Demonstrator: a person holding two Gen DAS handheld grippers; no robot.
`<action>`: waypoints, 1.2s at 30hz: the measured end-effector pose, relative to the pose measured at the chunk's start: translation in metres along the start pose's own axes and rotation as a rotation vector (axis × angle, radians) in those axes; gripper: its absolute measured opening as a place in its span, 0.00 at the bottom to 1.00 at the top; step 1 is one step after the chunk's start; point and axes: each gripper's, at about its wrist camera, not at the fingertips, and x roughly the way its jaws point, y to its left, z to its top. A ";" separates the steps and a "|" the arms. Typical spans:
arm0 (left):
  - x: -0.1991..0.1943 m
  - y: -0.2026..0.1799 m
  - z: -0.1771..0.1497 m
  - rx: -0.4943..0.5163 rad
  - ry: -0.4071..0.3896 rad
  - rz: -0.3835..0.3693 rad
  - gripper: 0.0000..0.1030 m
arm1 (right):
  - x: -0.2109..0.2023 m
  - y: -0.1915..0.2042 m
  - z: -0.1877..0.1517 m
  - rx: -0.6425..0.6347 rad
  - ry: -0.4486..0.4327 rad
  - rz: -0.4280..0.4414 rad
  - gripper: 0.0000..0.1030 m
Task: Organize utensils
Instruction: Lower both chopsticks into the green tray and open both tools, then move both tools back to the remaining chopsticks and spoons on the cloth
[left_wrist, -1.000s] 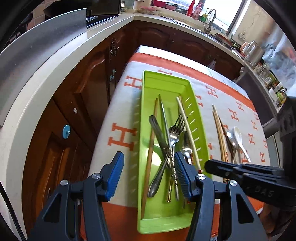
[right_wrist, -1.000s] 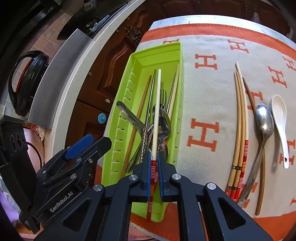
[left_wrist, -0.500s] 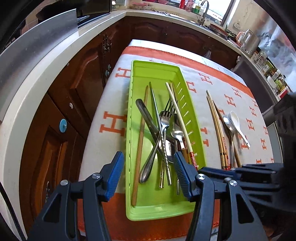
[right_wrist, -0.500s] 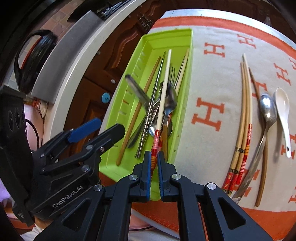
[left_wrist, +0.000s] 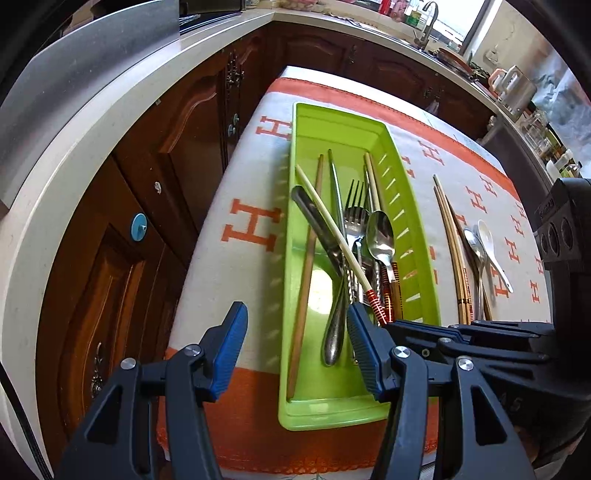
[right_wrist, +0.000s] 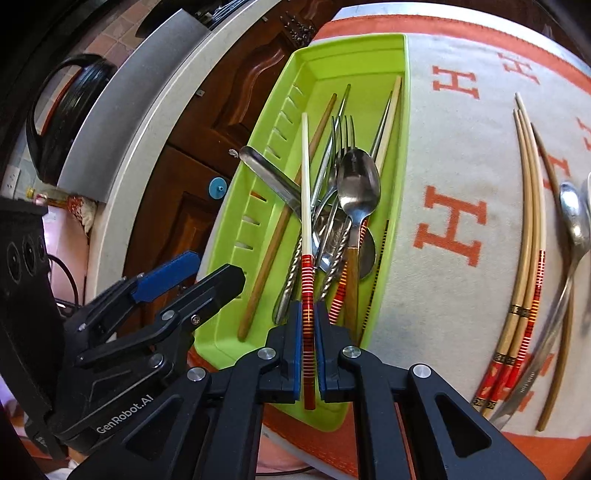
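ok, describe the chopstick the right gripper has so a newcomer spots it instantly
Find the green tray on the H-patterned cloth. Over its near end, the right gripper pinches one chopstick: cream shaft, red-and-gold banded end, lifted across the cutlery, while every other piece lies loose.

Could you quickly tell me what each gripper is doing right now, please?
Left gripper: open, holding nothing.
Right gripper: closed on a chopstick.
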 end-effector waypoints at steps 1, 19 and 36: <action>0.000 0.001 0.000 -0.003 0.000 0.000 0.53 | 0.004 -0.001 0.003 0.018 -0.002 0.015 0.06; -0.003 -0.002 0.001 0.002 -0.004 0.006 0.53 | -0.021 -0.002 -0.002 0.003 -0.100 0.014 0.14; -0.021 -0.079 -0.005 0.145 -0.009 -0.041 0.53 | -0.115 -0.057 -0.037 0.026 -0.271 -0.106 0.17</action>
